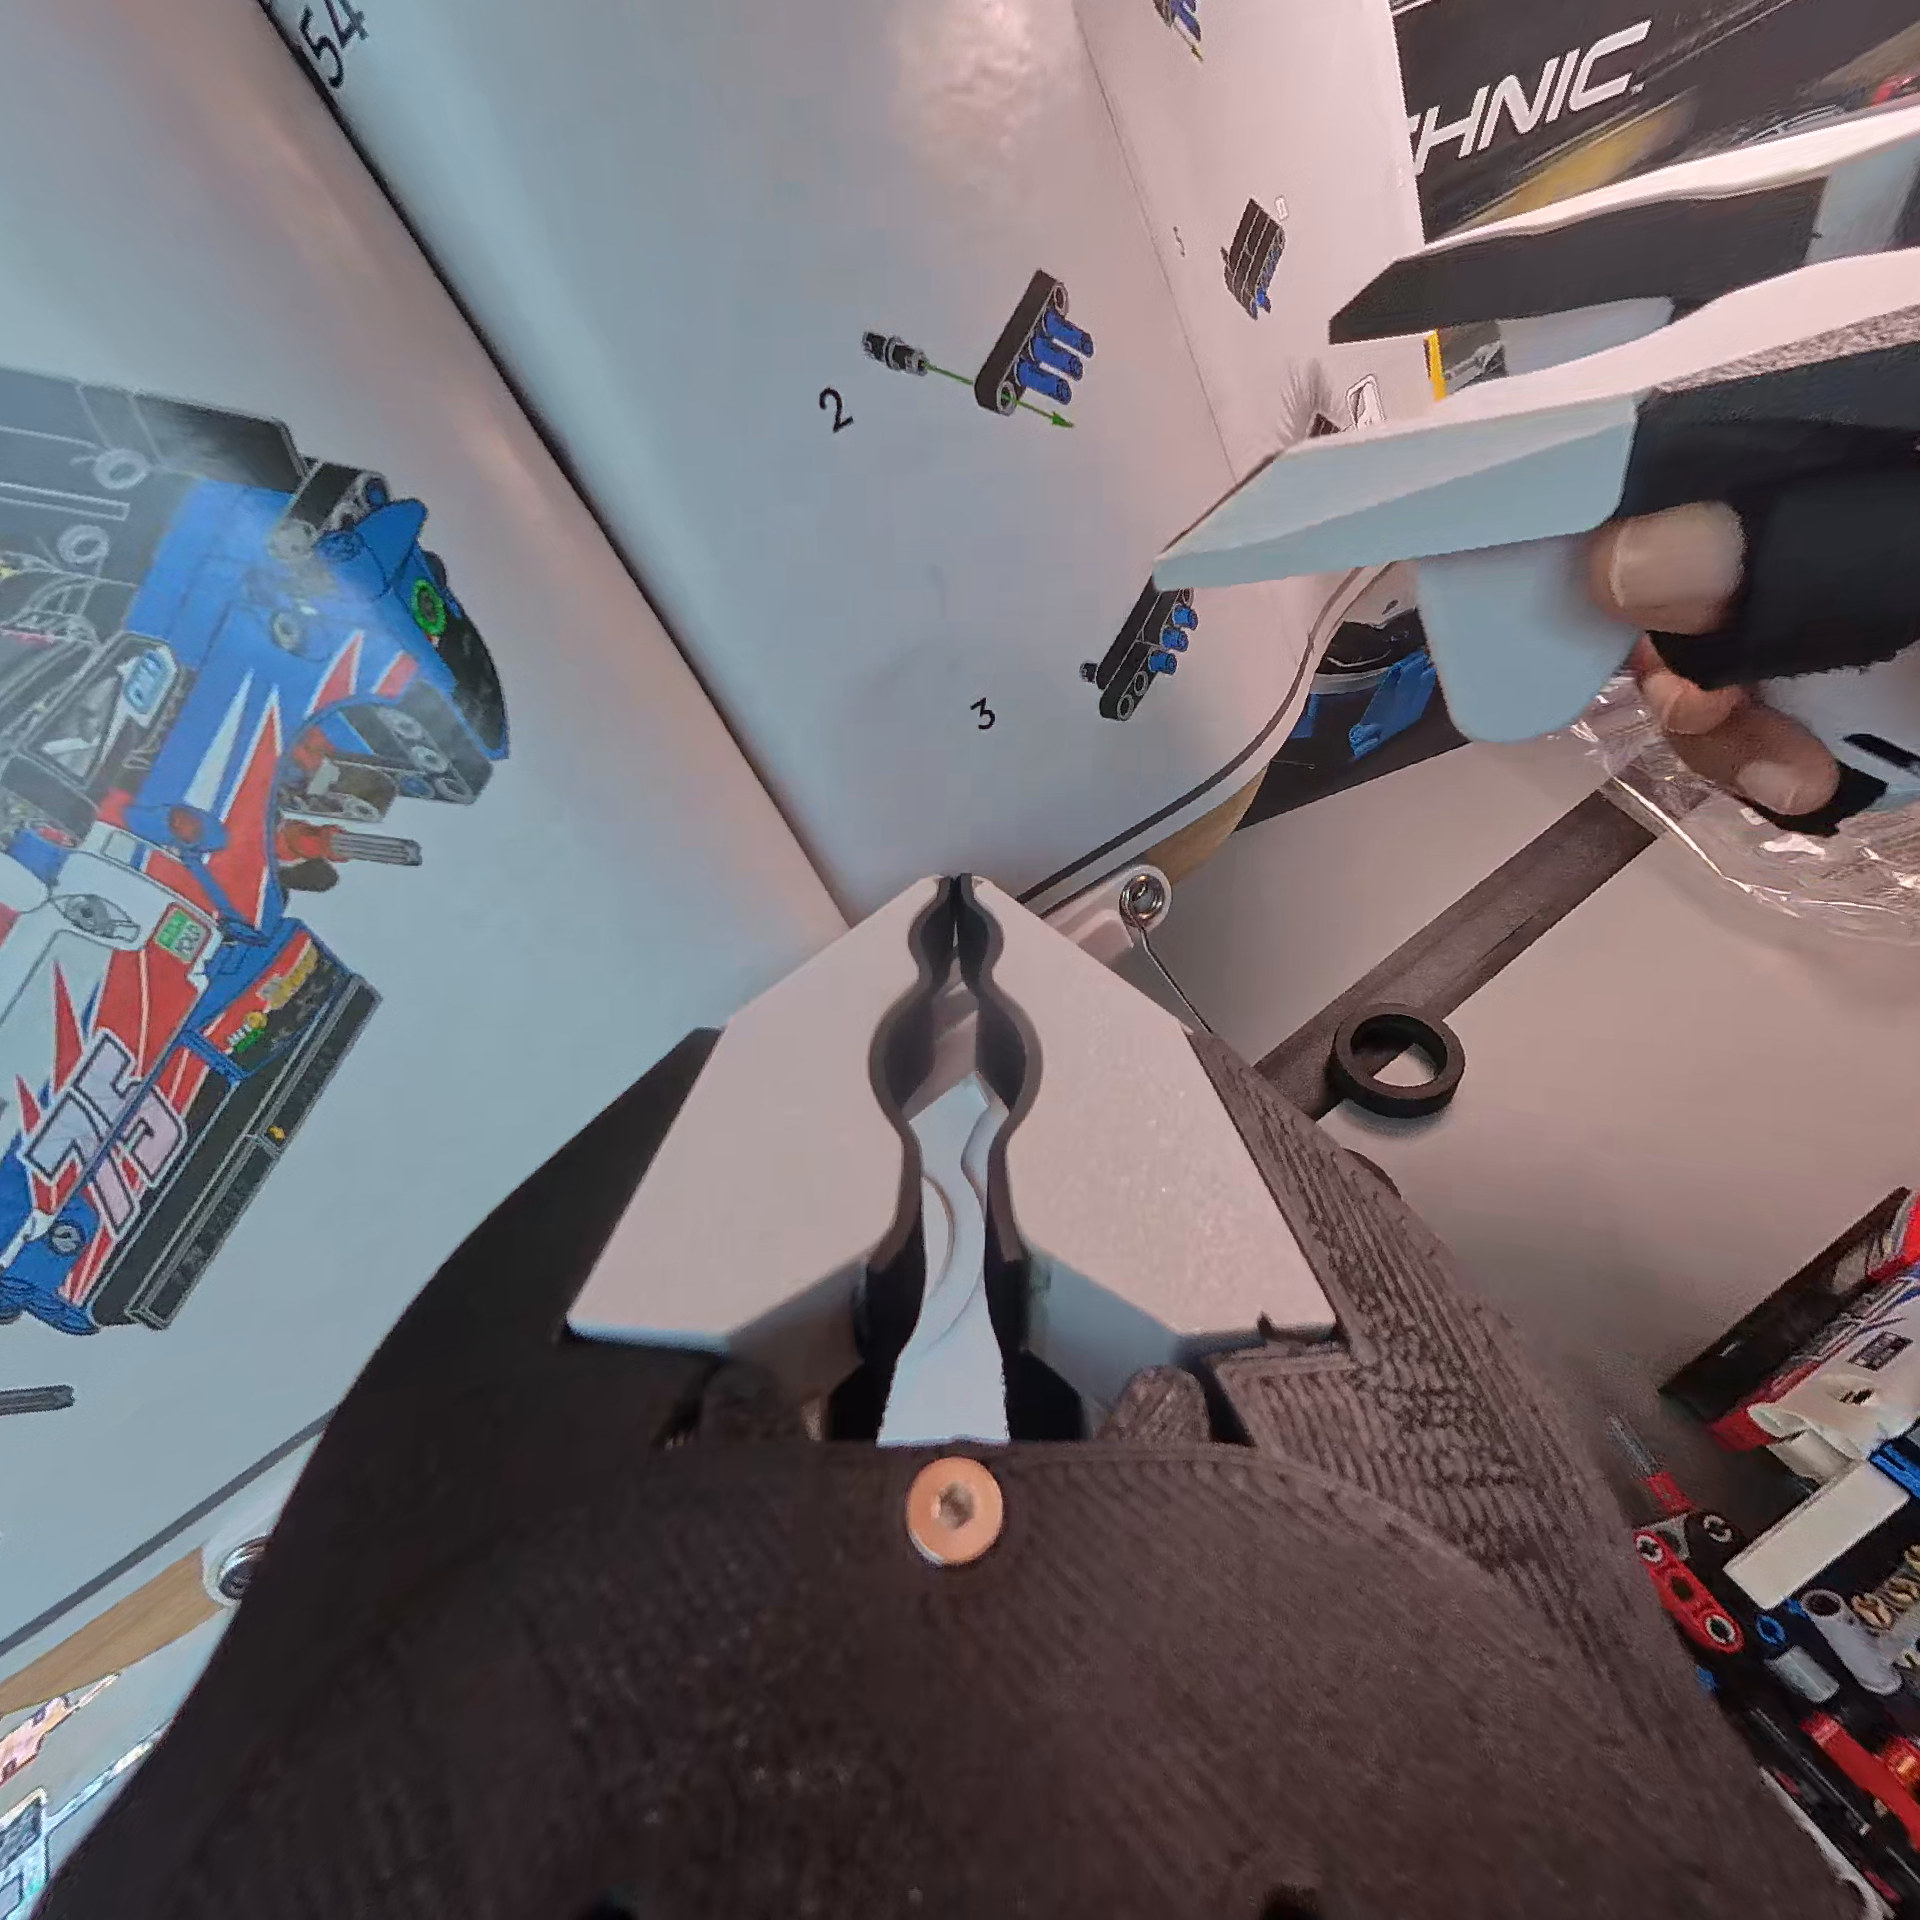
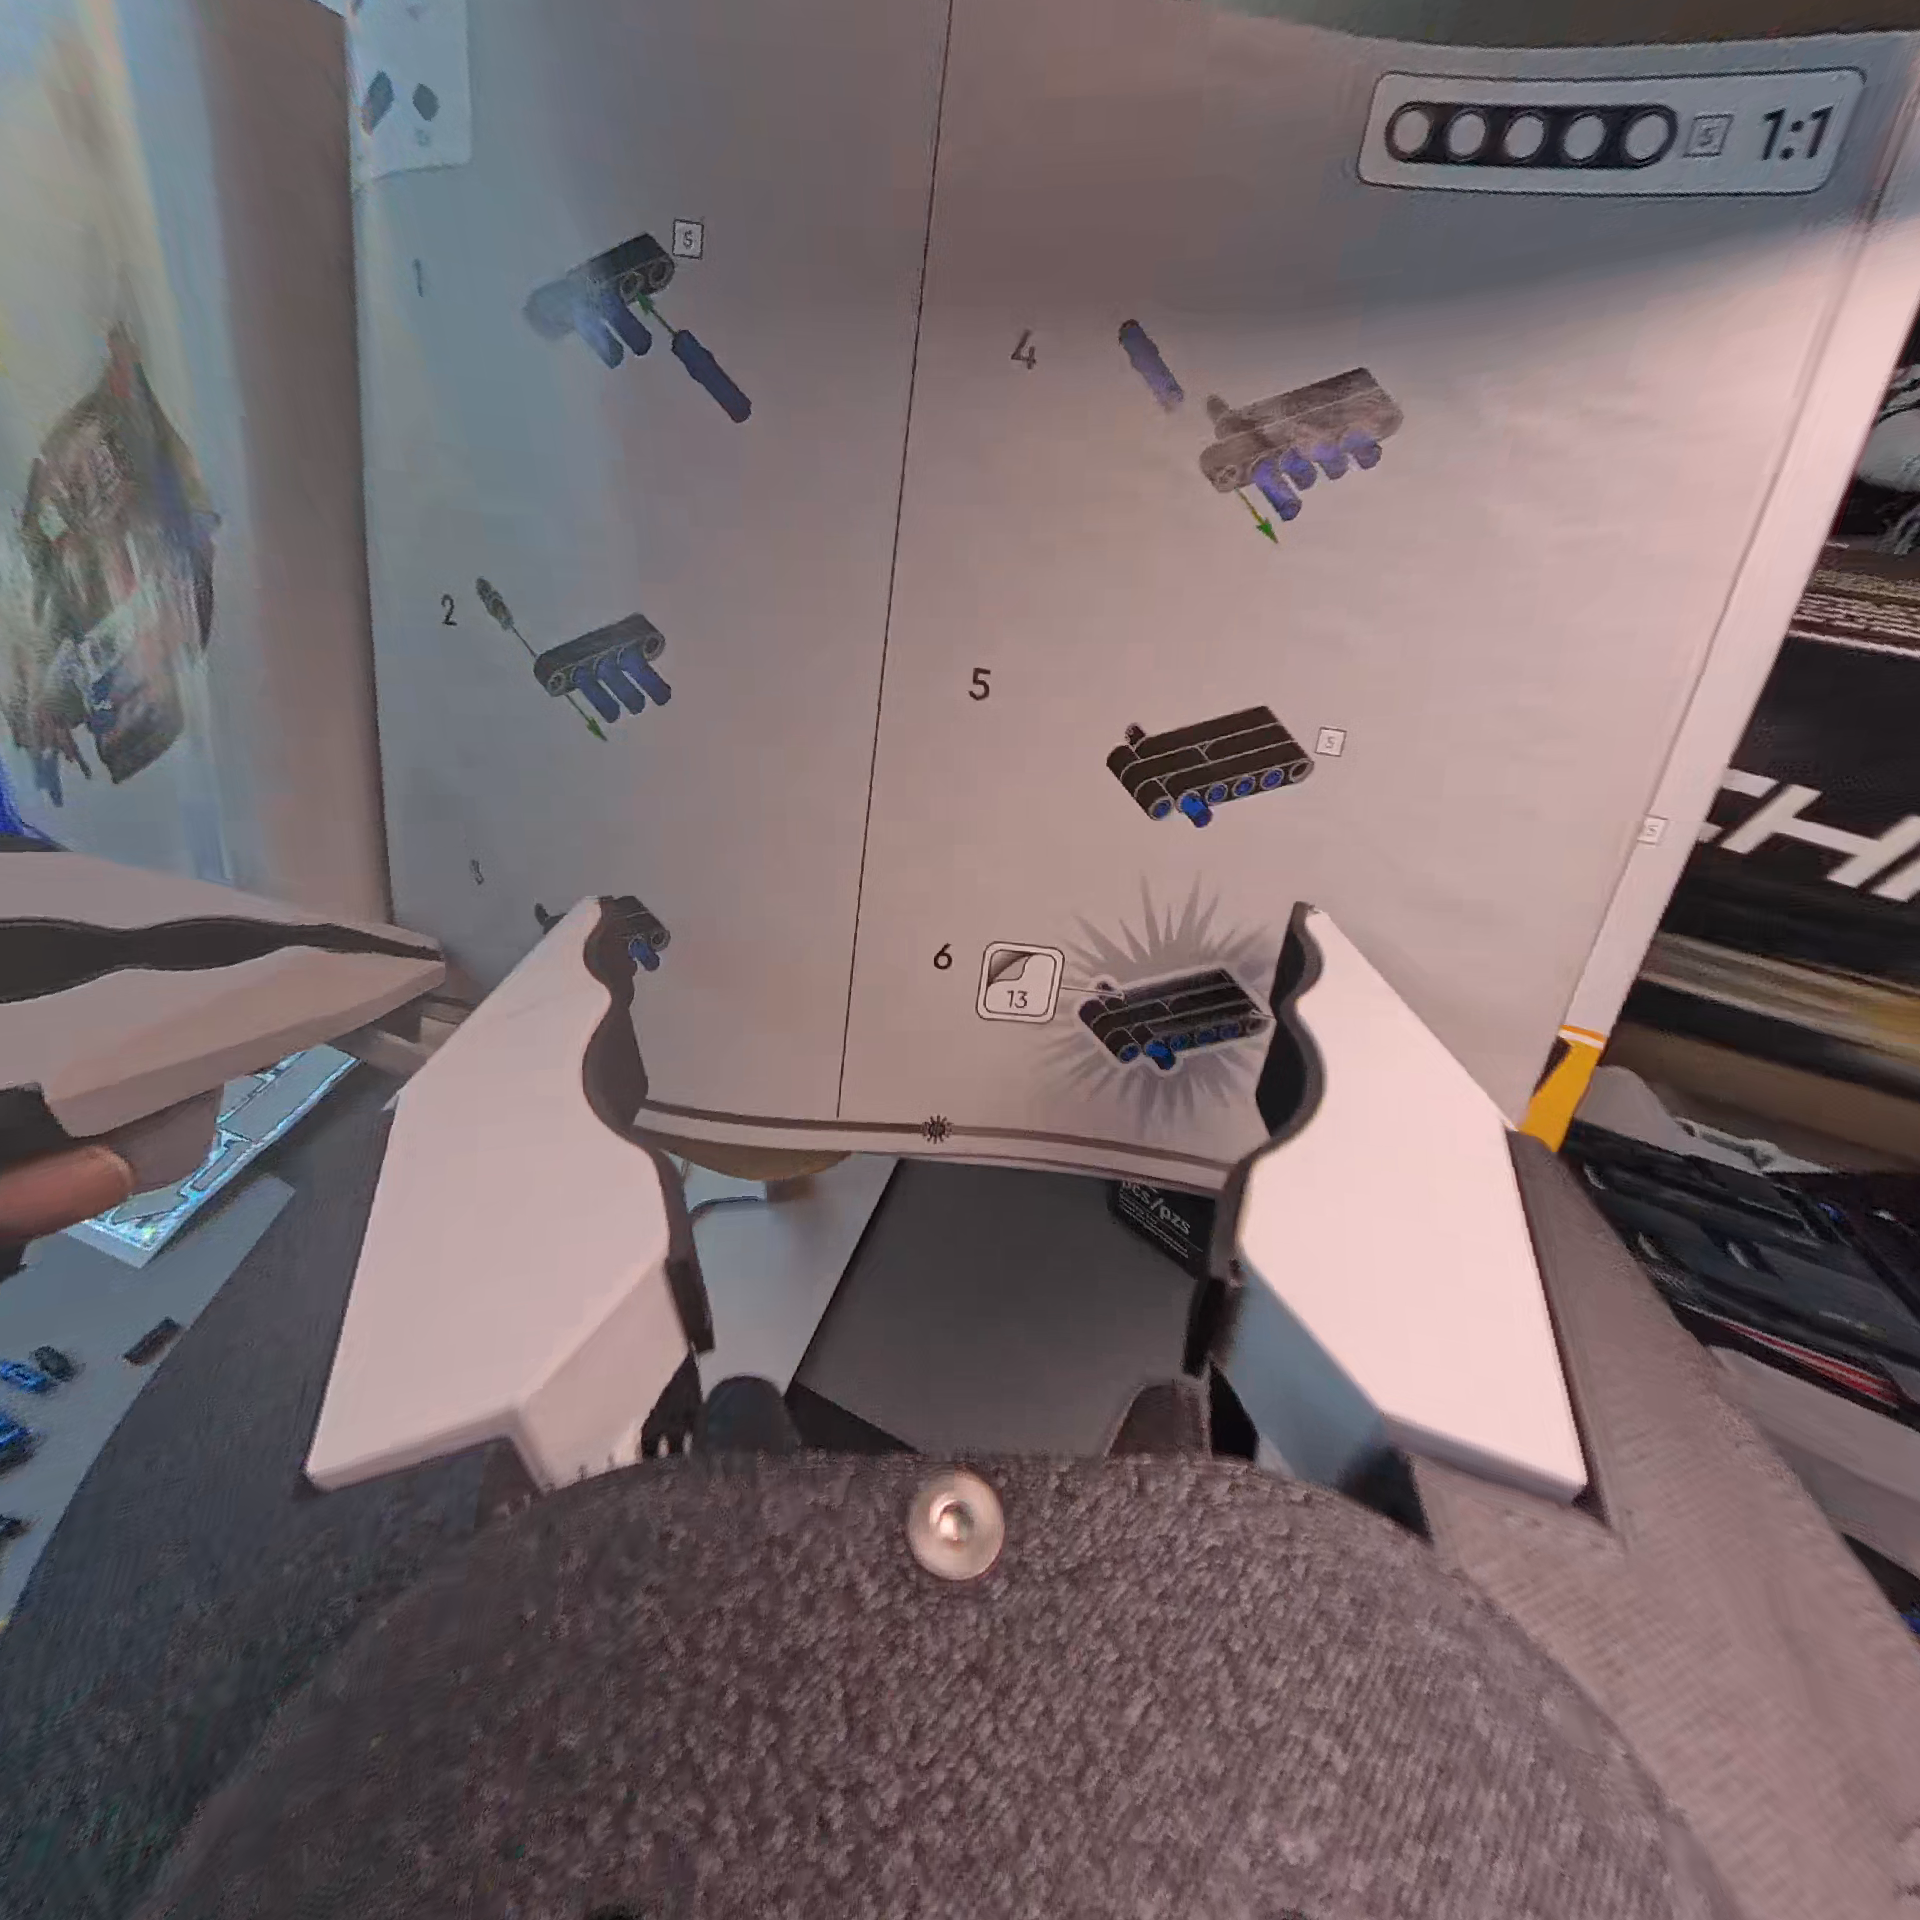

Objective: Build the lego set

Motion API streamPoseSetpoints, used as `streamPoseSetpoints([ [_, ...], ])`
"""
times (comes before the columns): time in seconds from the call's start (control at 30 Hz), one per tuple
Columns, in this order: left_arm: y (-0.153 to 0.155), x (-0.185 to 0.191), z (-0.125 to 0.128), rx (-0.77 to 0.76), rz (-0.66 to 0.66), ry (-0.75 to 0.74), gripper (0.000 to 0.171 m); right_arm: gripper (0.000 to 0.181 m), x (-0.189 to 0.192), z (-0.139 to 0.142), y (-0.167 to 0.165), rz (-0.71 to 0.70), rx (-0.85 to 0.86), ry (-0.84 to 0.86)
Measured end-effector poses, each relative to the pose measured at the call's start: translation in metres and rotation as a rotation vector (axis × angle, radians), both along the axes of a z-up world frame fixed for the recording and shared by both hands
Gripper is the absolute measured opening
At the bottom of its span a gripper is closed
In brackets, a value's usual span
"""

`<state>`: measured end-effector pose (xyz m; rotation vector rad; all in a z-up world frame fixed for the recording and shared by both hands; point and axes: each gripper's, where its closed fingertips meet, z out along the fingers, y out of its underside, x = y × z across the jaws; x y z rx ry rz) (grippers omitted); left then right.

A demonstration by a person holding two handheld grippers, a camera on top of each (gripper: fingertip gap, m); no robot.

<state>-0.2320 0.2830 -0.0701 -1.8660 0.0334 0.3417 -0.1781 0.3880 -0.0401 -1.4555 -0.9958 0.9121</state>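
Observation:
An open instruction booklet (image 1: 727, 312) stands upright, with a car picture on its left page and numbered build steps beside it. My left gripper (image 1: 956, 888) is shut on the lower edge of a booklet page, where the two pages meet. It also shows in the right wrist view (image 2: 431, 951), at the booklet's left. My right gripper (image 2: 951, 914) is open and empty, facing the step pages (image 2: 1143, 623) from close by. In the left wrist view it (image 1: 1247, 447) is held by a gloved hand (image 1: 1766, 520) at the upper right.
A black set box (image 1: 1558, 104) stands behind the booklet, also on the right (image 2: 1818, 831). A box of loose bricks (image 1: 1818, 1558) lies at lower right. A black ring (image 1: 1397, 1065) and a clear plastic bag (image 1: 1766, 842) lie on the table. Small blue and black parts (image 2: 31, 1371) lie at the left.

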Motion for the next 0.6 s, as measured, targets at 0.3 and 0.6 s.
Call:
streamPoseSetpoints([
  [0.3, -0.001, 0.001, 0.0, 0.008, -0.054, -0.052, 0.0, 0.078, -0.022, 0.009, -0.03, -0.011, 0.06, -0.013],
  [0.6, -0.001, 0.003, 0.0, 0.019, -0.066, -0.094, 0.0, 0.02, -0.004, 0.032, -0.055, -0.068, 0.346, 0.027],
])
